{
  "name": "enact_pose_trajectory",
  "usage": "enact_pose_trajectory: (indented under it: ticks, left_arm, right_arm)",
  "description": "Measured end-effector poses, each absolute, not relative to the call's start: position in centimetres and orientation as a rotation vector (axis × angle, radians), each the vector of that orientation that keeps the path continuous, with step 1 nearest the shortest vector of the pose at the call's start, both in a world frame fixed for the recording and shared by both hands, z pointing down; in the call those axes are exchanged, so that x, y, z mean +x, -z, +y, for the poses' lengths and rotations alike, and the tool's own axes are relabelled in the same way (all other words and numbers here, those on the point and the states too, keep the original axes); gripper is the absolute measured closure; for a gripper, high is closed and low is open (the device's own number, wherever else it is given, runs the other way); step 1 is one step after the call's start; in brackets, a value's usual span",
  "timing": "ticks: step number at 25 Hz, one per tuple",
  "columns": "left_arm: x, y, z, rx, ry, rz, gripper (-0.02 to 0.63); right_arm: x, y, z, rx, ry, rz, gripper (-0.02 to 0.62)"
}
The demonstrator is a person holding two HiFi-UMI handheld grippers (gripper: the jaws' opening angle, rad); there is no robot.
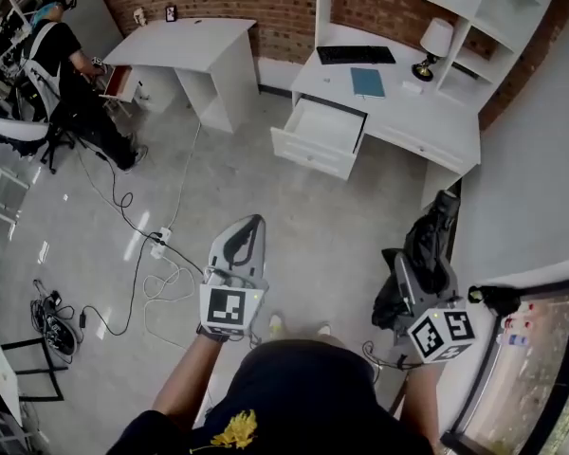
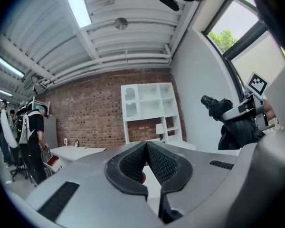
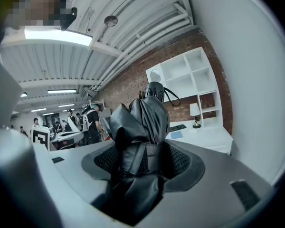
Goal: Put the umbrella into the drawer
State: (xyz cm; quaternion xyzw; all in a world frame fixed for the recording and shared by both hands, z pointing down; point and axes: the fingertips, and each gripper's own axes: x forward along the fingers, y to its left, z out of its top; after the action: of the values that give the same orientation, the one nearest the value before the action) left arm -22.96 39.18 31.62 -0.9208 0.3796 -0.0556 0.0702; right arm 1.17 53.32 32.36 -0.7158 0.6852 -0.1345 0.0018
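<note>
Nearest the head view's lens is the person's dark shirt (image 1: 294, 396), low in the frame, with both arms held out ahead over the grey floor (image 1: 313, 245).

Far left: another person (image 1: 62, 64) works at the upper left beside a second table (image 1: 185, 44). Cables and a power strip (image 1: 159, 243) trail across the floor at left centre. They lie off to the left of a straight line to the goal, so I judge them little hazard.

Left of centre: the left claw (image 1: 252, 224) is closed, its pads meeting at the tips with nothing between them, and it points level and forward. I judge it idle. The drawer is already out, so there is nothing for it to open and it is free as a spare.

Upper centre: the drawer (image 1: 313, 154) stands pulled out of the white table (image 1: 436, 126), and what shows of its inside is bare, ready to receive. A keyboard (image 1: 356, 54), a blue book (image 1: 367, 81) and a lamp (image 1: 434, 41) sit on the tabletop behind it, clear of the drawer mouth.

Right of centre: the right claw (image 3: 143, 161) is clamped on the umbrella (image 3: 143, 115), a black folded one. It is gripped around its bunched fabric, with the cord-looped end leading forward. That hold gathers the loose folds and, in my judgement, suits laying it into the drawer lengthwise. The umbrella is in the air at the lower right of the head view, well apart from the drawer. I assess the task as being at the carrying stage, with placement not yet done.
</note>
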Motion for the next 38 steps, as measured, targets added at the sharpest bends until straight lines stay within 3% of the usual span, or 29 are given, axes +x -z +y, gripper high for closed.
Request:
enact_pose_trajectory:
  ticks: [29, 38]
  left_arm:
    - [-29.7, -34.5, 31.8, -2.958, 0.160, 1.078, 0.591]
    - [-25.8, -37.1, 25.0, -2.961, 0.241, 1.101, 0.591]
  right_arm:
    - [-4.1, -33.0, 49.0, -2.401, 0.391, 2.050, 0.341]
    - [2.2, -34.9, 42.4, -2.426, 0.416, 1.998, 0.341]
